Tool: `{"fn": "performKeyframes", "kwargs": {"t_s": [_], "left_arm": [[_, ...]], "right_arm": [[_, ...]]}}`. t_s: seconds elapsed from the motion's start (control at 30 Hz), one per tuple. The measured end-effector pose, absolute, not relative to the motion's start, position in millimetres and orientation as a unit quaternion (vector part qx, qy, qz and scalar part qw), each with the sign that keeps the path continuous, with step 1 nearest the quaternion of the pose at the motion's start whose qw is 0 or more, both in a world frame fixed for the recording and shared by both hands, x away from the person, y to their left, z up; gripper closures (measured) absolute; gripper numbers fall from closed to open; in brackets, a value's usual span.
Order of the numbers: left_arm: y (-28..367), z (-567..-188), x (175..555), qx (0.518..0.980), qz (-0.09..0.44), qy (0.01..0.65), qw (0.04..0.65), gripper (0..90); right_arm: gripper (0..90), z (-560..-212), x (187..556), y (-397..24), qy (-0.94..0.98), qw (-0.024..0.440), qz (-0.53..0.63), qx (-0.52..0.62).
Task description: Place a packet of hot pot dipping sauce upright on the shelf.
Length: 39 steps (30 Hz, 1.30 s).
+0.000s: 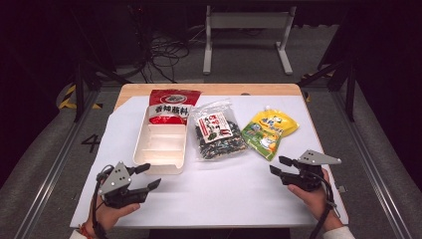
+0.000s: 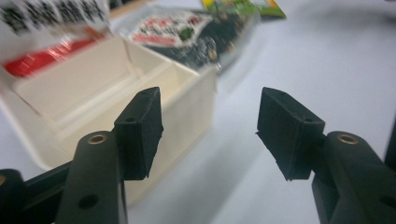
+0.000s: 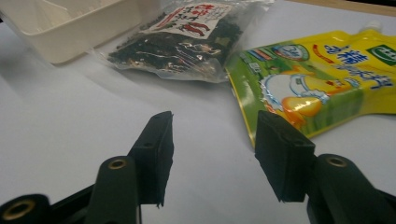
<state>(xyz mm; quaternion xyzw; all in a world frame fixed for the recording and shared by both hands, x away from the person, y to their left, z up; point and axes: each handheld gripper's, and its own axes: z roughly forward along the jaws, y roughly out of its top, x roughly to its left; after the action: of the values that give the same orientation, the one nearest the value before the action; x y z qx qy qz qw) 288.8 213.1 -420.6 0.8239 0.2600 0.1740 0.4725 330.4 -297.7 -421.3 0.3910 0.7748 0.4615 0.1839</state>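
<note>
On the white counter (image 1: pixel 224 194), the cream tray (image 1: pixel 160 149) is sitting beside my left gripper (image 1: pixel 148 176), the yellow pouch (image 1: pixel 271 130) just ahead of my right gripper (image 1: pixel 279 165); I am holding both grippers' jaws apart, gripping nothing.

Beyond the left gripper (image 2: pixel 210 126), the red packet (image 2: pixel 46 42) is blurred and cut by the top edge — its letters are unreadable. Ahead of the right gripper (image 3: pixel 212 149), the yellow pouch (image 3: pixel 327 79) is cut at the right edge.
</note>
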Motion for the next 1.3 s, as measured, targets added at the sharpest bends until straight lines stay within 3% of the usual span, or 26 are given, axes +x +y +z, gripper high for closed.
{"fn": "performKeyframes", "kwargs": {"t_s": [0.13, 0.2, 0.23, 0.3, 0.57, 0.77, 0.83, 0.93, 1.0, 1.07, 1.17, 1.23, 1.27, 1.3], "left_arm": [[209, -437, 285, 0.835, 0.151, 0.262, 0.459, 39.5], [204, -446, 284, 0.848, 0.149, 0.252, 0.442, 39.5], [199, -451, 285, 0.862, 0.160, 0.238, 0.417, 39.5], [198, -452, 288, 0.859, 0.154, 0.242, 0.424, 39.3], [199, -452, 290, 0.858, 0.143, 0.241, 0.430, 38.9], [198, -454, 292, 0.861, 0.137, 0.239, 0.428, 38.3], [196, -454, 292, 0.862, 0.136, 0.237, 0.426, 37.8], [195, -455, 292, 0.866, 0.136, 0.235, 0.421, 37.6], [194, -455, 292, 0.866, 0.135, 0.233, 0.420, 37.6], [195, -454, 292, 0.866, 0.136, 0.233, 0.421, 37.5], [195, -455, 293, 0.866, 0.131, 0.235, 0.422, 37.3], [195, -456, 293, 0.867, 0.131, 0.236, 0.420, 36.8], [195, -456, 293, 0.868, 0.129, 0.235, 0.419, 36.6], [194, -456, 293, 0.868, 0.129, 0.233, 0.419, 36.5]], "right_arm": [[51.0, -424, 341, -285, 0.779, 0.167, 0.460, 0.393], [48.7, -425, 349, -275, 0.782, 0.170, 0.453, 0.394], [43.4, -424, 357, -265, 0.780, 0.176, 0.451, 0.395], [43.0, -424, 366, -257, 0.783, 0.178, 0.449, 0.391], [50.2, -427, 390, -236, 0.773, 0.168, 0.458, 0.406], [65.7, -439, 404, -230, 0.773, 0.153, 0.448, 0.423], [78.5, -441, 404, -230, 0.774, 0.150, 0.450, 0.419], [89.9, -442, 403, -229, 0.782, 0.151, 0.448, 0.407], [88.8, -443, 402, -228, 0.786, 0.145, 0.446, 0.403], [72.4, -442, 400, -228, 0.783, 0.155, 0.445, 0.405], [71.7, -437, 398, -232, 0.778, 0.164, 0.451, 0.406], [56.0, -434, 400, -236, 0.766, 0.175, 0.452, 0.422], [51.4, -434, 402, -237, 0.759, 0.184, 0.446, 0.438], [52.4, -435, 403, -238, 0.756, 0.178, 0.448, 0.444]]}}
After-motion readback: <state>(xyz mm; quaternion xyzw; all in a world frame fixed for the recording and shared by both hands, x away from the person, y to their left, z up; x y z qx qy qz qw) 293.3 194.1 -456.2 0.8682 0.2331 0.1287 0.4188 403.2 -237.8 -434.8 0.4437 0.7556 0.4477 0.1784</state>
